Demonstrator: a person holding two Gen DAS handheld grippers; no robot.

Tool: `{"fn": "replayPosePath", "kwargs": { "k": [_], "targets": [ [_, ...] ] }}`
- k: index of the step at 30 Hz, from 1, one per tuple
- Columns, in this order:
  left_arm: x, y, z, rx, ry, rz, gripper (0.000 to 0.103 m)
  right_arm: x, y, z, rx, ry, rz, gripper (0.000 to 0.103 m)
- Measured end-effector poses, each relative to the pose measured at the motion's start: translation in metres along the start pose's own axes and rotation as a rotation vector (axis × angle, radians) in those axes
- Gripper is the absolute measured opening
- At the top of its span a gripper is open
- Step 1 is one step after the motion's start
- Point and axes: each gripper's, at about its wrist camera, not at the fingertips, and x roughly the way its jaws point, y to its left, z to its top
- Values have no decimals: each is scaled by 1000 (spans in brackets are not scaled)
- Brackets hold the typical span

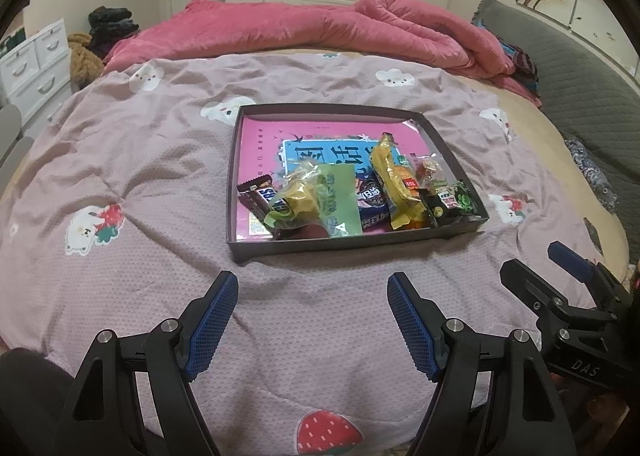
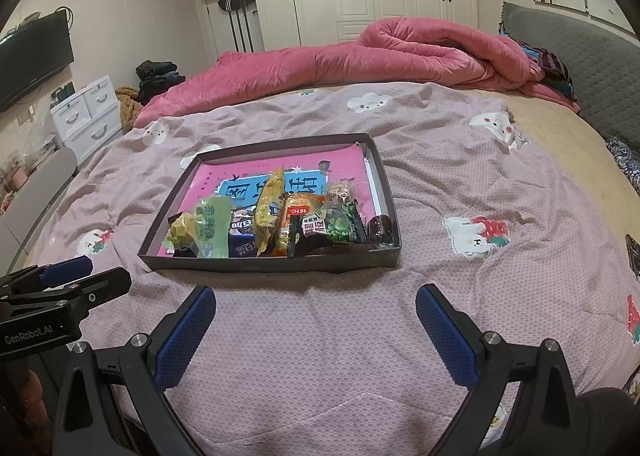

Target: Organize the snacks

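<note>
Crinkly foil and plastic film make up nearly everything to be sorted: in the left wrist view a shallow dark cardboard tray sits at the centre of the frame on the mauve printed quilt of the bed, and the snack packets lie bunched along its near edge, among them a brown chocolate bar, a pale green sachet and a long yellow crinkled packet. All look light, soft and slippery, so I would pinch each at a flat sealed end or across its middle, gently, since the contents may crush. At the bottom of that frame the left tool hangs over bare quilt with its blue pads well apart and nothing between them. In the right wrist view the same tray lies centre-left, with a small black-and-green packet and a dark glossy wrapped sweet near its lower right corner. The right tool is likewise spread wide and empty, short of the tray. Overlapping packets may slide or lift together when one is pulled.
</note>
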Motion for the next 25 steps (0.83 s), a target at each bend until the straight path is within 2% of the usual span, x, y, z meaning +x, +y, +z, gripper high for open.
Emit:
{"fn": "replayPosePath", "kwargs": {
  "k": [13, 17, 22, 25],
  "targets": [
    [0, 4, 0, -14, -17, 18, 78, 3, -6, 1, 9, 8, -11, 101],
    [6, 7, 1, -16, 1, 36, 78, 7, -10, 5, 27, 3, -11, 101],
    [18, 18, 4, -21, 14, 38, 78, 18, -26, 16, 50, -2, -59, 101],
    [24, 41, 15, -64, 3, 46, 78, 28, -49, 28, 100, -7, -81, 101]
  ]
}}
